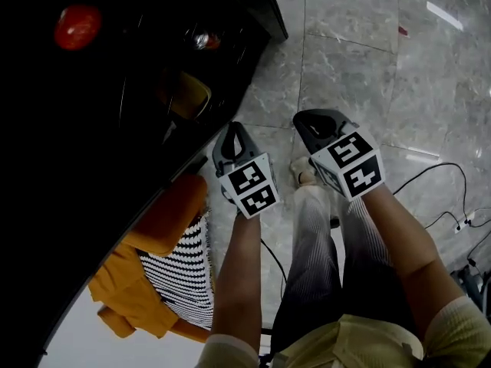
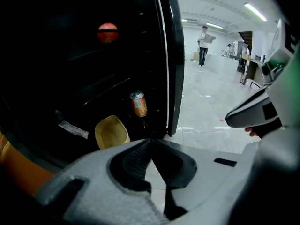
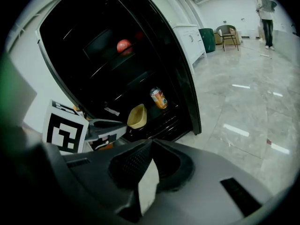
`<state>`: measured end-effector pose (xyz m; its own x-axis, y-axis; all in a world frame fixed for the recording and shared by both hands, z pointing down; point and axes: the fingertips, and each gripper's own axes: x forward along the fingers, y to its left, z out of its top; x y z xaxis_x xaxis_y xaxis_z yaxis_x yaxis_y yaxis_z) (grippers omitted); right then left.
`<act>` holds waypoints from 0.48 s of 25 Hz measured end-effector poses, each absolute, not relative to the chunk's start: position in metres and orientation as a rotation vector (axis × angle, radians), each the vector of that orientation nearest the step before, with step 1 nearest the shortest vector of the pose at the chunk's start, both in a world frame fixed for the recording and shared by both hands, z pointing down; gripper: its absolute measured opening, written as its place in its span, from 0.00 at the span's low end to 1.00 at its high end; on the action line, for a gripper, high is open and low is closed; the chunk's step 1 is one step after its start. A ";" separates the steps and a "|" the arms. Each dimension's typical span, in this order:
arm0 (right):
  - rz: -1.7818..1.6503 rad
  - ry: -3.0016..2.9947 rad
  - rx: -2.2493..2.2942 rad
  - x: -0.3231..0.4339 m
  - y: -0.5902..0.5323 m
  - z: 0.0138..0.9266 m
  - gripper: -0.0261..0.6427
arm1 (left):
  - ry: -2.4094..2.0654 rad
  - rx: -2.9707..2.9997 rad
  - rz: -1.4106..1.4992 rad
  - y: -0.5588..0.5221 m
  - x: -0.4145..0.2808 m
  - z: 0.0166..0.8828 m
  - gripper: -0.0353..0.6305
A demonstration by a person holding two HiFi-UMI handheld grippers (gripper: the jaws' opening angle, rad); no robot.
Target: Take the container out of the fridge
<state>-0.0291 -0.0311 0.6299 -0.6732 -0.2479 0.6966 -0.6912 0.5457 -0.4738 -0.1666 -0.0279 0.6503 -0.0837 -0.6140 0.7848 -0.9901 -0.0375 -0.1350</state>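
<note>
Now my two grippers, left (image 1: 232, 133) and right (image 1: 311, 121), are both pressed together and empty. They are outside the open fridge (image 2: 173, 55), which holds one yellow container (image 2: 111, 131), one can (image 2: 138, 104) and one round red fruit (image 2: 108, 32).

I count one fridge (image 2: 169, 60) holding one yellow container (image 2: 111, 132), one orange can (image 2: 138, 104) and one red round thing (image 2: 108, 32); two grippers, my left gripper (image 1: 234, 135) and right gripper (image 1: 313, 121); one person (image 2: 203, 46) standing far off
</note>
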 end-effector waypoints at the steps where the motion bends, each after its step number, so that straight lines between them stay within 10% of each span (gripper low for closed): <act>1: 1.018 -2.218 0.748 -0.032 -0.031 0.634 0.08 | -1.746 1.690 0.981 -0.030 -0.170 0.655 0.09; 12: 0.989 -2.229 0.721 -0.055 -0.032 0.671 0.08 | -1.811 1.660 1.006 -0.042 -0.196 0.683 0.09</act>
